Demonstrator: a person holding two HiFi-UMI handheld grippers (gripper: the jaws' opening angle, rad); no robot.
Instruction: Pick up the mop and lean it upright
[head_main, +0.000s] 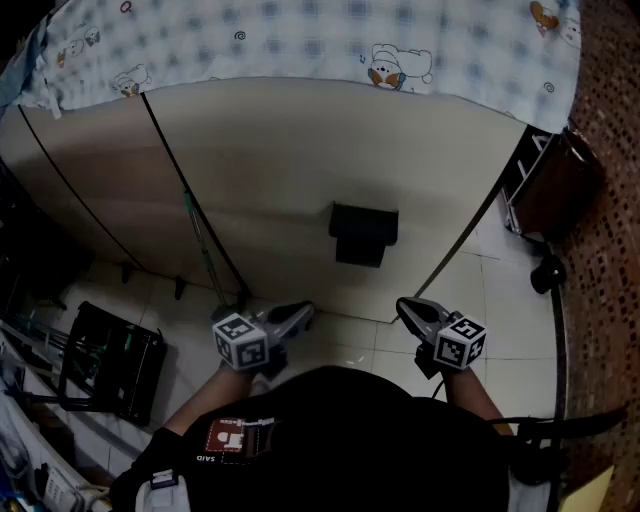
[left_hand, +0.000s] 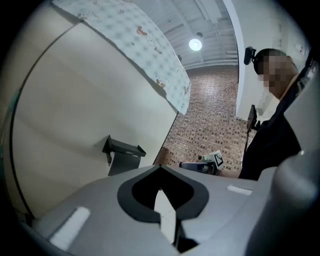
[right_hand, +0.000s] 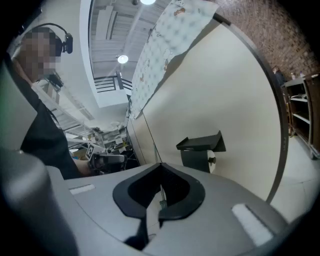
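Head view: mop (head_main: 203, 245) stands handle-up, leaning against the wall (head_main: 300, 170).

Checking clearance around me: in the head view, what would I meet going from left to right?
black rack → mop handle → left tongs → paper holder → right tongs → shelf unit

Dim and underexposed in head view, darkest toward lower corners; black circular vignette and bowed straight lines at all edges. Brighter in both gripper views, lit from above by ceiling lamp (left_hand: 195, 44) with slight glare halo, and by second lamp (right_hand: 122, 59). Soft, even shading across wall panel (head_main: 300, 170). Blurred nearest foreground in gripper views.
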